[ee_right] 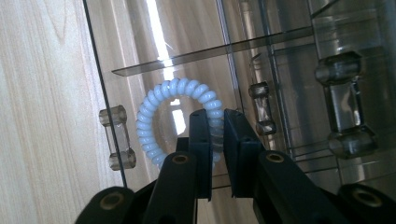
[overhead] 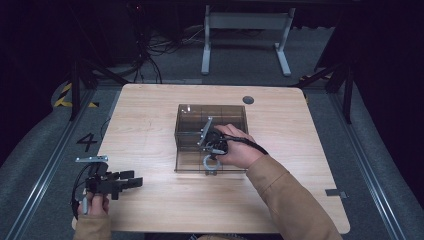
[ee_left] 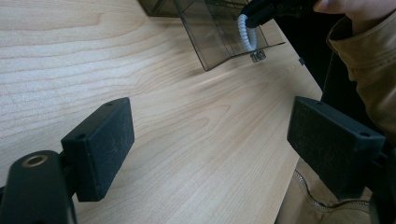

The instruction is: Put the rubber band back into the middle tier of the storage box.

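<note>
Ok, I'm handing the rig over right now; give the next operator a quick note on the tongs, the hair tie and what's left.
Right tongs: shut on the pale blue spiral hair tie, held over the near edge of the smoky clear compartment box.
Left tongs: open, holding nothing, resting at the table's near-left corner.
Done: hair tie gripped.
Left, as it looks: lower it into a compartment, release.

A lab or test room is shown: a wooden table (overhead: 150, 125) is placed on grey carpet, with floor rails (overhead: 42, 170), hazard tape (overhead: 64, 95) and cables (overhead: 150, 50).
</note>
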A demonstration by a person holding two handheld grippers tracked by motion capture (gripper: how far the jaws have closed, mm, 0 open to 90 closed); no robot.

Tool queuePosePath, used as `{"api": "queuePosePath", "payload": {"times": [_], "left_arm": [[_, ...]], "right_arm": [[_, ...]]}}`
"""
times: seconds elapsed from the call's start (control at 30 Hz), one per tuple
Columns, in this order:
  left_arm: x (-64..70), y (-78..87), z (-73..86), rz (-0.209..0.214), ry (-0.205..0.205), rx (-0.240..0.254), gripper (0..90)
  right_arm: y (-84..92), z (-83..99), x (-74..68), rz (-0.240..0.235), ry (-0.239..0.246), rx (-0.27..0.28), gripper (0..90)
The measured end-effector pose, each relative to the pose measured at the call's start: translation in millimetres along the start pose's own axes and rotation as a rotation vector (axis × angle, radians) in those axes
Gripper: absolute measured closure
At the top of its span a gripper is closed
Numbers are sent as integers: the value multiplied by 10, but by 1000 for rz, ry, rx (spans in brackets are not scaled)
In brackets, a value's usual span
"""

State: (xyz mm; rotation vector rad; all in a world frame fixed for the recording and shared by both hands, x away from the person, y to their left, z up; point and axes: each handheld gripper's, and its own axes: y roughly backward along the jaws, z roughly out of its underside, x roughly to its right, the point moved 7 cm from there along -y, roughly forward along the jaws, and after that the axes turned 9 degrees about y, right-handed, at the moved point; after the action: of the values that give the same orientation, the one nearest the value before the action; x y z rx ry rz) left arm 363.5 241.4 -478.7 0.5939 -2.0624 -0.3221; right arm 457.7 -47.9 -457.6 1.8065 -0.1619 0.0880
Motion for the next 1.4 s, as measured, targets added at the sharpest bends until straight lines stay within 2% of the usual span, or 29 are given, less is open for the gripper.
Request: {"api": "queuePosePath", "payload": {"times": [0.47, 0.63, 0.73, 0.83, 0.9, 1.07, 1.17, 1.27, 1.4], "left_arm": [[8, -16, -5, -2, -2, -5, 155], [10, -23, -7, -2, -1, -6, 155], [10, -23, -7, -1, -1, -6, 155], [9, -25, -7, 0, -1, -6, 155], [9, -26, -7, 0, 0, -6, 155], [6, -24, -7, -2, -1, -6, 155], [7, -25, -7, 0, -1, -6, 155], [8, -26, -8, 0, 1, -6, 155], [10, -32, -12, 0, 1, -6, 155]], "right_arm": [[-21, 28, -20, -13, -10, 4, 801], [-11, 32, -15, -9, -7, 26, 775], [11, 25, -32, -14, -25, 37, 753], [40, 3, -32, -5, -16, 62, 739], [70, -6, -52, -16, -25, 70, 730], [185, -50, -43, 6, -21, 134, 713], [243, -56, -46, 11, -27, 151, 711], [344, -69, -46, 21, -30, 204, 704], [453, -45, -77, 29, -40, 247, 695]]}}
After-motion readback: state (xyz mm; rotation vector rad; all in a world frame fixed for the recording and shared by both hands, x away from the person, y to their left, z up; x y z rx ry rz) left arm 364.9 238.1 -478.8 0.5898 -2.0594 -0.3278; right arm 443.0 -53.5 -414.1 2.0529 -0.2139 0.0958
